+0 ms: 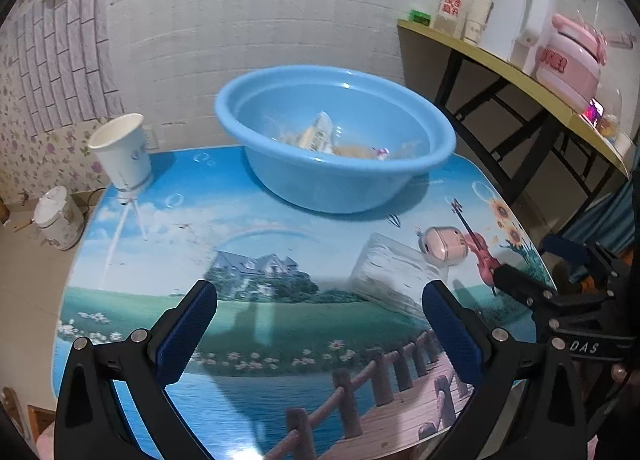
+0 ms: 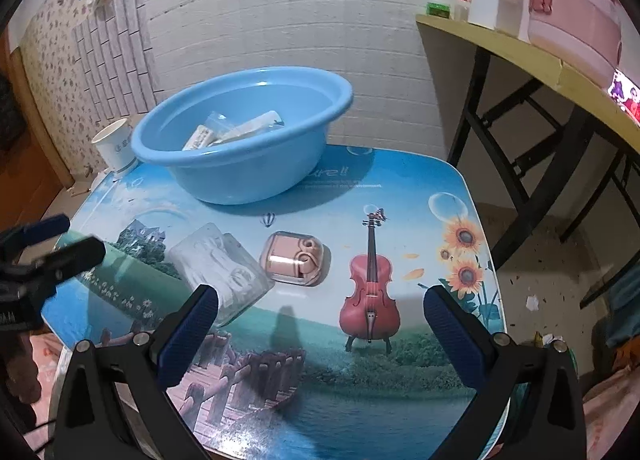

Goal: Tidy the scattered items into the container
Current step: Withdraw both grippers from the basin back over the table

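A light blue basin (image 1: 336, 179) (image 2: 240, 171) stands at the back of the picture-printed table (image 1: 248, 300) (image 2: 400, 356), with several small packets (image 1: 318, 131) (image 2: 236, 129) inside. A clear plastic packet (image 1: 394, 272) (image 2: 224, 264) lies on the table in front of it, and a pink clear-cased item (image 1: 444, 246) (image 2: 294, 258) lies just right of that packet. My left gripper (image 1: 320, 324) is open and empty, the clear packet just ahead of its right finger. My right gripper (image 2: 320, 324) is open and empty above the printed violin, and also shows at the right edge of the left wrist view (image 1: 560, 280).
A white paper cup (image 1: 122, 153) (image 2: 116, 147) stands at the table's back left corner. A yellow side table (image 1: 520, 71) (image 2: 520, 51) to the right carries a pink rice cooker (image 1: 570, 59), a white appliance and bottles. A white jar (image 1: 58, 217) sits on the floor at left.
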`<state>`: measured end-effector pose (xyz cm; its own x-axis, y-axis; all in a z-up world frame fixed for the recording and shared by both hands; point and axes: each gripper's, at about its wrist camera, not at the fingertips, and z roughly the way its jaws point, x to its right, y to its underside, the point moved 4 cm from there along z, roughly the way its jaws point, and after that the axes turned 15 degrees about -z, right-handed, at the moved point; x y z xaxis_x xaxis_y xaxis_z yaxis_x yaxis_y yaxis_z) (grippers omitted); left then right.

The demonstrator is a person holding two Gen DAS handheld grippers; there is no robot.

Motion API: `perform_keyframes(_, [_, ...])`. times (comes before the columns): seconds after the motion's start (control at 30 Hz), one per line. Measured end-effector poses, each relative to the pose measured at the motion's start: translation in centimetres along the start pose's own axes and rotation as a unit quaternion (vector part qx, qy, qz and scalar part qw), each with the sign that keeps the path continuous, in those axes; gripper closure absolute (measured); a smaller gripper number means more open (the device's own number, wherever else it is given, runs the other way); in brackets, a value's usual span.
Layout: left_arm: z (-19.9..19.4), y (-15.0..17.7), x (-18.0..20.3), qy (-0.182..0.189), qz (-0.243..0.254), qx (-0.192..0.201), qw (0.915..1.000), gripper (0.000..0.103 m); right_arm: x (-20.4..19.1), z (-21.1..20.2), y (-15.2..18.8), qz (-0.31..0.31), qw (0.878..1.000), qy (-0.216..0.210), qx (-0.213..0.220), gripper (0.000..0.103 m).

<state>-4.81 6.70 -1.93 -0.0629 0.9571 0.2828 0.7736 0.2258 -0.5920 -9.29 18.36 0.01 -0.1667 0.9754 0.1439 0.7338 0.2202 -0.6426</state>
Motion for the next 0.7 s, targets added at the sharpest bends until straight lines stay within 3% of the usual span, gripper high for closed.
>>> perform_keyframes(0.7, [6.9, 2.9, 6.1, 0.021, 0.079, -0.082, 0.9932, 0.000, 4.6, 3.3, 0.9, 0.090, 0.995, -0.020, -0.032, 0.000])
